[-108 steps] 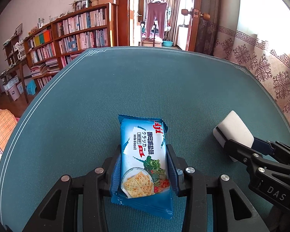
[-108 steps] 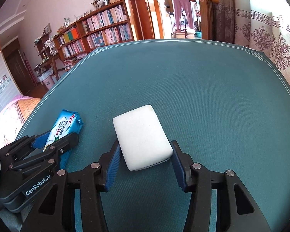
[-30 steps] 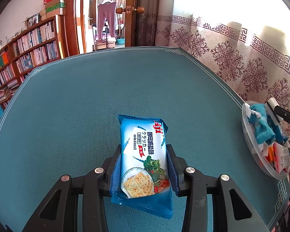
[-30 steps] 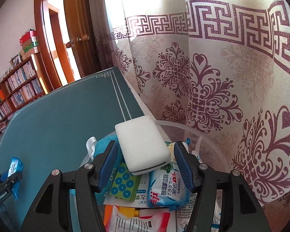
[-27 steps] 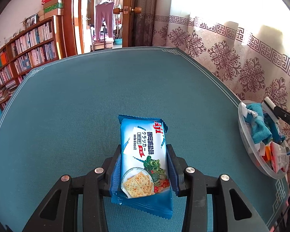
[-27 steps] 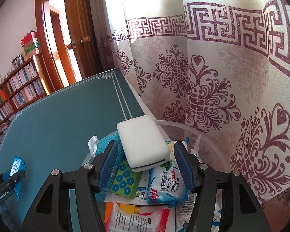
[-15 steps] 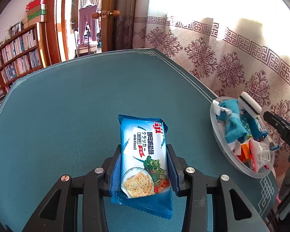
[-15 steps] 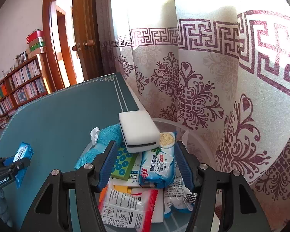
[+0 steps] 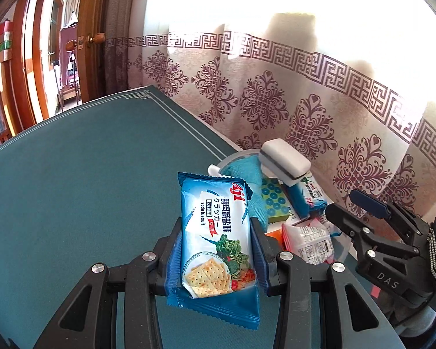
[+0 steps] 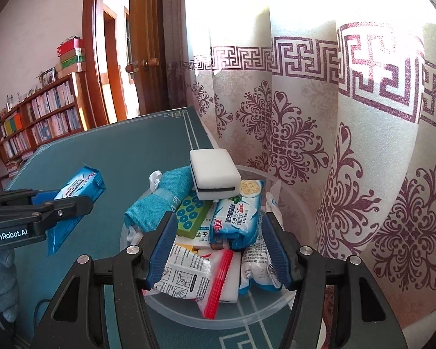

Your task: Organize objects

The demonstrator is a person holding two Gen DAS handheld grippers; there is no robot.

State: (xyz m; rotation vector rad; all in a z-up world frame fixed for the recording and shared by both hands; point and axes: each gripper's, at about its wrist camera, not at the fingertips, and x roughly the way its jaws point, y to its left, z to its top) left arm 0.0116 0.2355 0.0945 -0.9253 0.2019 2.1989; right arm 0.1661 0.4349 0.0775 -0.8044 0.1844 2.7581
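Observation:
A blue soda-cracker packet [image 9: 218, 232] stands lengthwise between the jaws of my left gripper [image 9: 216, 222], which is shut on it and held above the teal table just left of a clear plastic bowl [image 10: 218, 317]. The right wrist view shows the same packet [image 10: 81, 183] at the left. A white sponge [image 10: 213, 176] with a dark base lies on top of the pile in the bowl. My right gripper [image 10: 218, 218] hovers open over the bowl's near side, with nothing gripped and the sponge beyond its fingertips.
The bowl holds a rolled teal cloth [image 10: 160, 197], a green dotted box [image 10: 191, 215], another cracker packet [image 10: 238, 215] and several white sachets. It sits at the table's [image 10: 116, 151] right edge against a patterned curtain [image 10: 334, 145]. A door and bookshelves lie beyond.
My left gripper has carried the cracker packet to the right, up to the bowl. My right gripper has drawn back from the sponge, which stays on the pile.

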